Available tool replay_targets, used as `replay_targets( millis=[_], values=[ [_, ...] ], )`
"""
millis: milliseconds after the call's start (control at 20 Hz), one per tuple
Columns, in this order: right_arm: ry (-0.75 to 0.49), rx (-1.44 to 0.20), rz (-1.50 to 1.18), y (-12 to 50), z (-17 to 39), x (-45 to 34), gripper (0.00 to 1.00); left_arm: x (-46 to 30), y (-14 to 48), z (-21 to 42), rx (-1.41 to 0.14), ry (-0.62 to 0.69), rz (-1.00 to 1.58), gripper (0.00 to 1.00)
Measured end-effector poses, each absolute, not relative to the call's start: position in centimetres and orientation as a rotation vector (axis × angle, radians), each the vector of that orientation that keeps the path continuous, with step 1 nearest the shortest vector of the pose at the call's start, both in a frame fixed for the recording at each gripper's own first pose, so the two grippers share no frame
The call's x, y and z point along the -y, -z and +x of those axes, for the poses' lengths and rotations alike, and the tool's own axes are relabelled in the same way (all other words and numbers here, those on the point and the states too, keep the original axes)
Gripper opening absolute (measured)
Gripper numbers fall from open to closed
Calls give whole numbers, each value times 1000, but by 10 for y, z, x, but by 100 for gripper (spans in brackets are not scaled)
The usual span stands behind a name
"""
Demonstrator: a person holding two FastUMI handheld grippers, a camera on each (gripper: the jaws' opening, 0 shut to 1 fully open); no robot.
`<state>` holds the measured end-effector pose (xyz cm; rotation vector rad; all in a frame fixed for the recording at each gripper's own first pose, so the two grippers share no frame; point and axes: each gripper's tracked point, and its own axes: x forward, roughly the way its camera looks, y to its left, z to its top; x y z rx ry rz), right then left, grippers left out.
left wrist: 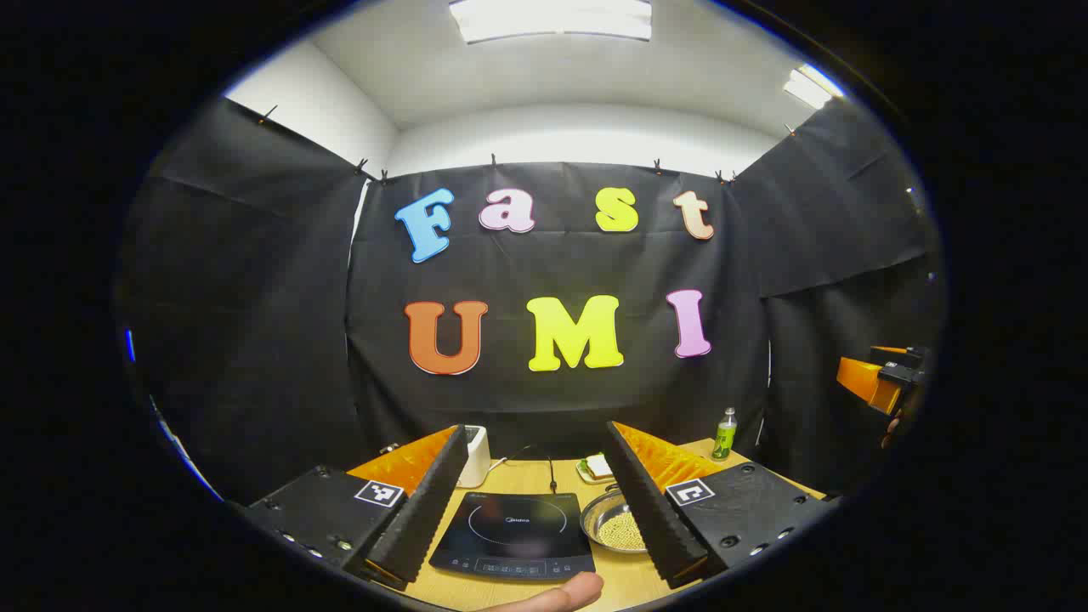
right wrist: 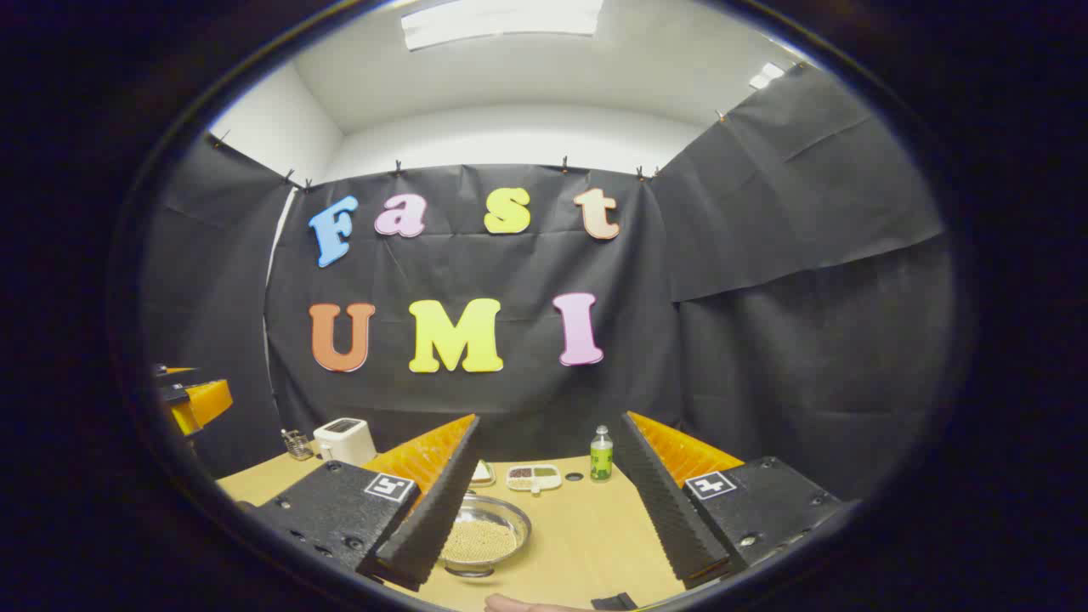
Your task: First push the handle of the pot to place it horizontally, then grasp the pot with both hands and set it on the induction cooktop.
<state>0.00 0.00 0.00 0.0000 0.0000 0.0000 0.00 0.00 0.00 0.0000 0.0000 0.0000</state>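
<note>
Both grippers hang above the near edge of the wooden surface (left wrist: 625,578), each with its jaws spread wide and nothing between them. In the left gripper view the left gripper (left wrist: 534,544) frames the induction cooktop (left wrist: 514,534), a dark flat slab lying close to the near edge with its control strip facing forward. Just beside the cooktop's right side sits a shallow metal bowl (left wrist: 614,523) holding pale round grains; its right part is hidden behind one finger, and whether this is the pot meant by the task, and where its handle points, cannot be told from here. Toward the far edge stand a white toaster (left wrist: 477,455), a small tray (left wrist: 597,467) and a green bottle (left wrist: 724,433) near the far right corner. A fingertip (left wrist: 565,594) shows at the bottom edge of that view, and the other gripper shows far off to the right. In the right gripper view the right gripper (right wrist: 544,557) hangs over bare wood, with the metal bowl (right wrist: 484,535) beside its left finger, partly covered by it. Farther back lie a divided dish (right wrist: 534,477), the green bottle (right wrist: 601,454), the toaster (right wrist: 344,439) and a small wire holder (right wrist: 295,444) near the far left corner.
</note>
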Motion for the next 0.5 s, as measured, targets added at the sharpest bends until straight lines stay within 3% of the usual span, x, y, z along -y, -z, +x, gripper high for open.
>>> replay_targets(
  millis=[500],
  values=[
    [-22, -22, 1, 8, 2, 4, 96, 2, 9, 6, -8, -18, 28, 96]
  ],
)
